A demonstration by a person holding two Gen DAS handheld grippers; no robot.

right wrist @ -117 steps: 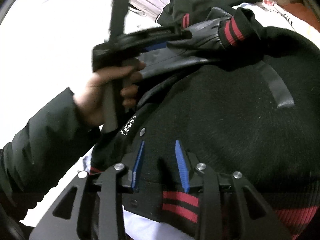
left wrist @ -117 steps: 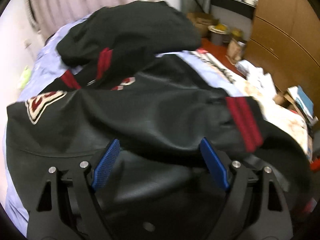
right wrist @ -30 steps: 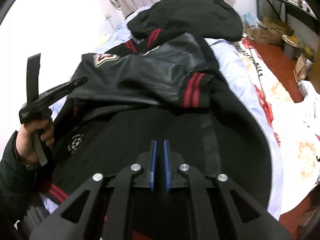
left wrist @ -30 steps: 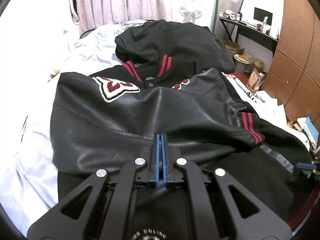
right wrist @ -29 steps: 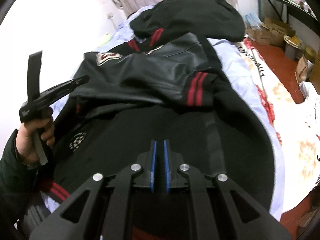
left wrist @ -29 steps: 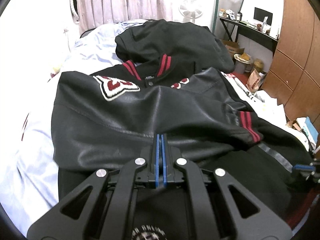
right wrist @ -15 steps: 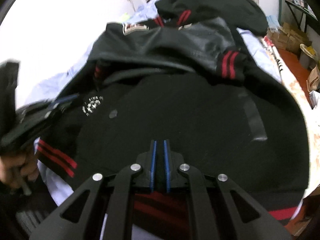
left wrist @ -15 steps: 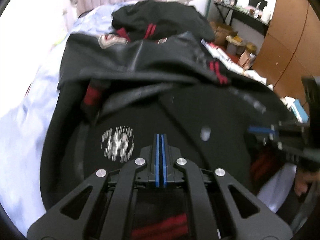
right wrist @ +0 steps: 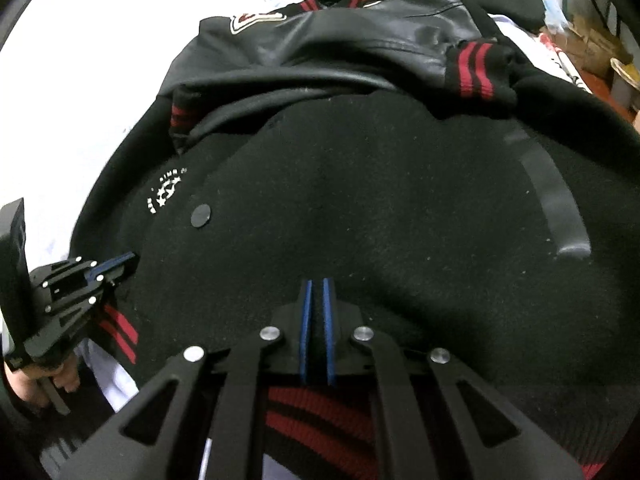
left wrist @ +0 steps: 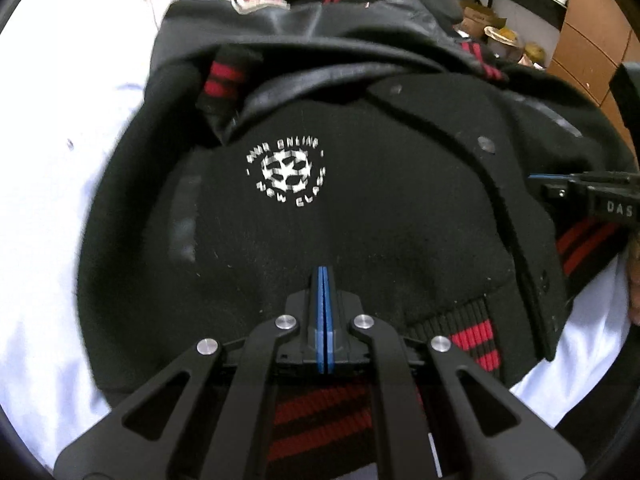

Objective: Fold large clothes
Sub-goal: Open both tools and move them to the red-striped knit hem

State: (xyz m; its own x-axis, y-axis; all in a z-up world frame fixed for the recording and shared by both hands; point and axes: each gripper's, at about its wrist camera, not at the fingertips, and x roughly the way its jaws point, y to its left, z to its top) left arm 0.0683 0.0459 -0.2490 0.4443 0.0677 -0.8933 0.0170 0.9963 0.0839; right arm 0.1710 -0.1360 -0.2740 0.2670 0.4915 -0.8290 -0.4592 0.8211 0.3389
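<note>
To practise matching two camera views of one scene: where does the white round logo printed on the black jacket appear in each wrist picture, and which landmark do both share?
Left wrist view: the white round logo sits just above the picture's centre, on the black jacket.
Right wrist view: the logo lies left of centre, small and foreshortened.
Shared landmark: the round snap button beside the logo.

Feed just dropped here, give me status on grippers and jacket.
Left gripper shut, right gripper shut. Both empty over jacket hem, sleeves folded in. Nothing in the way.
</note>
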